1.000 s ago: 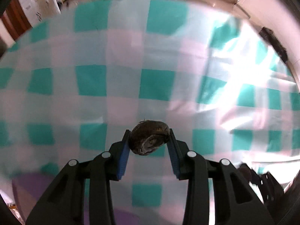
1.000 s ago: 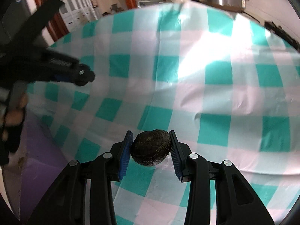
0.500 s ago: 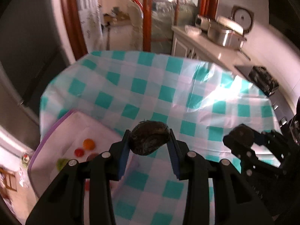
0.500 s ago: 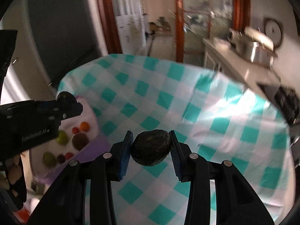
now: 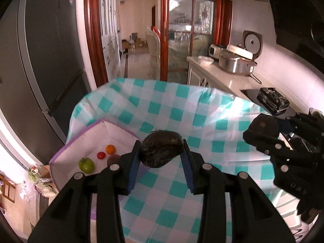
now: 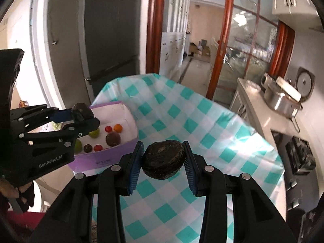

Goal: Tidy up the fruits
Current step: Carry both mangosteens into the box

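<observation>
Left gripper (image 5: 161, 156) pinches a dark wrinkled fruit (image 5: 161, 148); right gripper (image 6: 163, 160) pinches another dark fruit (image 6: 163, 159). Purple-rimmed box (image 5: 60, 156) sits ahead-left of the left gripper.

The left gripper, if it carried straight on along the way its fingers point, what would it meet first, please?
Probably the checked tablecloth beyond the dark fruit that the left gripper holds. The purple-rimmed box lies left of that line; depth is hard to judge.

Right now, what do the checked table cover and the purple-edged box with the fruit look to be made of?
Table cover: probably thin plastic or oilcloth; it is glossy, with glare and sharp creases. Box: seemingly cardboard or paper, matte, with flat folded walls and a creased corner.
</observation>
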